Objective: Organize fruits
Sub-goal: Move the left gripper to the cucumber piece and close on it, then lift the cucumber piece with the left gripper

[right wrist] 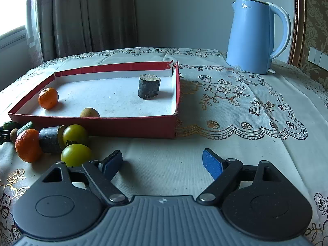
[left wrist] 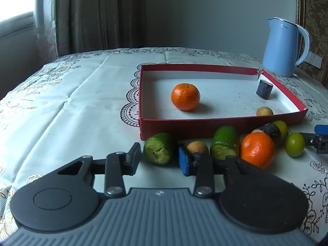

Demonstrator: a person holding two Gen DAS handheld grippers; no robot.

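A red tray (left wrist: 205,124) (right wrist: 102,124) on the table holds an orange (left wrist: 185,96) (right wrist: 48,98), a small tan fruit (left wrist: 264,111) (right wrist: 89,112) and a dark cylinder piece (left wrist: 264,88) (right wrist: 149,88). In front of it lie two green cut pieces (left wrist: 158,150) (left wrist: 224,142), a tan fruit (left wrist: 197,147), an orange (left wrist: 257,149) (right wrist: 27,145), a dark cylinder (right wrist: 50,140) and two yellow-green fruits (right wrist: 75,135) (right wrist: 75,154). My left gripper (left wrist: 158,157) is open around the left green piece. My right gripper (right wrist: 162,162) is open and empty over bare cloth.
A blue kettle (left wrist: 284,47) (right wrist: 256,34) stands at the back right on the patterned tablecloth (right wrist: 235,102). Curtains (left wrist: 92,14) hang behind the table. The right gripper's fingers (left wrist: 315,141) show at the right edge of the left wrist view.
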